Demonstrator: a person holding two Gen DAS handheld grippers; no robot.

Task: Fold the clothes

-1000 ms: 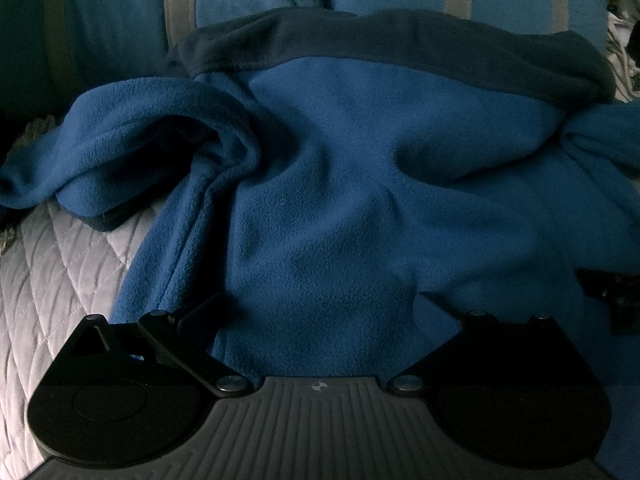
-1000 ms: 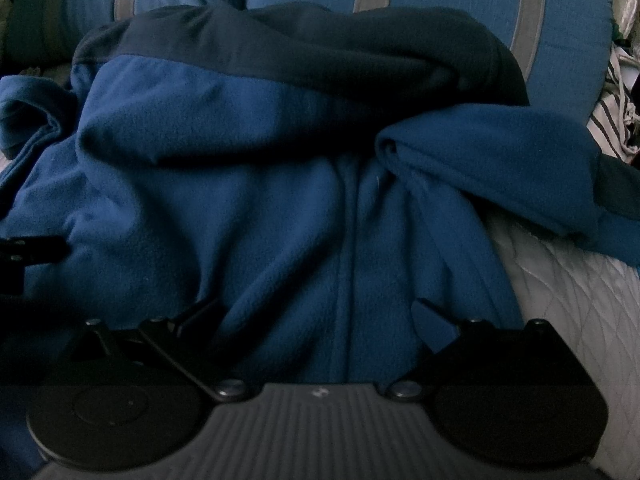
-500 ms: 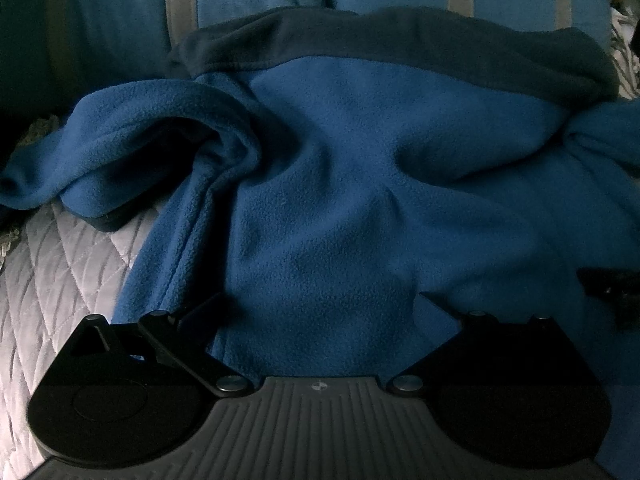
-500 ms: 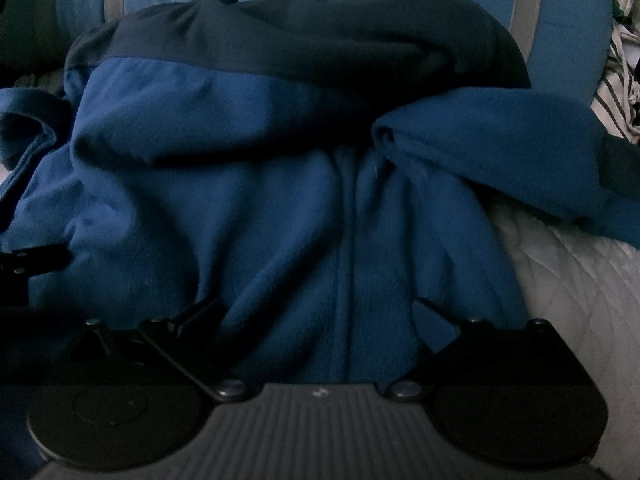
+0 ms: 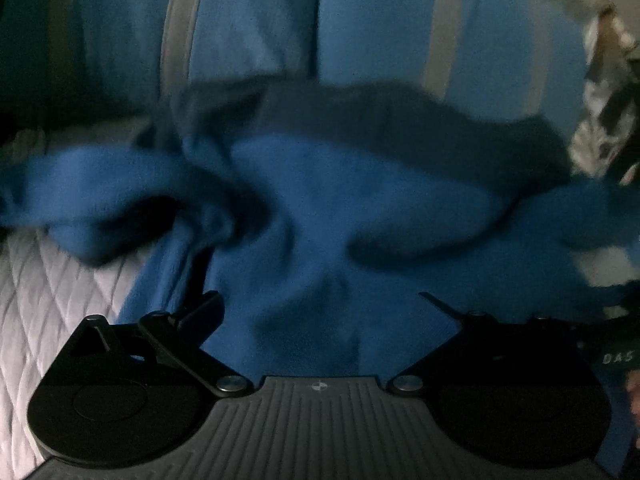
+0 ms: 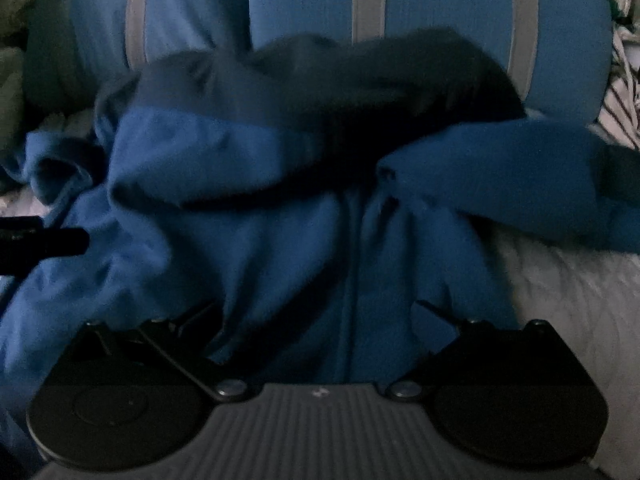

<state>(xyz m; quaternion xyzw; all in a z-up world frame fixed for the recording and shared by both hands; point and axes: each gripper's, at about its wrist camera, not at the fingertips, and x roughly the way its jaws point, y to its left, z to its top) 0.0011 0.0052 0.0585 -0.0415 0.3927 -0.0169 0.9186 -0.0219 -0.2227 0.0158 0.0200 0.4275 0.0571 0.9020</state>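
Observation:
A blue fleece jacket (image 5: pixel 360 208) with a dark navy band (image 5: pixel 400 116) along its far edge lies rumpled on a white quilted bed (image 5: pixel 48 280). My left gripper (image 5: pixel 320 356) is at the jacket's near edge. The fabric drapes over its fingers and hides them, and folds run down toward its centre. In the right wrist view the same jacket (image 6: pixel 248 248) covers the fingers of my right gripper (image 6: pixel 320 360) in the same way. One sleeve (image 5: pixel 100 184) trails left and the other sleeve (image 6: pixel 520 176) trails right. Each gripper shows at the edge of the other's view.
Two blue pillows with grey stripes (image 5: pixel 248 20) stand behind the jacket. A striped cloth (image 6: pixel 624 92) lies at the far right. Bare white quilt (image 6: pixel 560 288) shows on the right of the jacket and on its left.
Both grippers have risen and drawn back with the jacket's near edge. The jacket now sits lower in both views, more of the pillows shows, and the fabric is blurred from motion.

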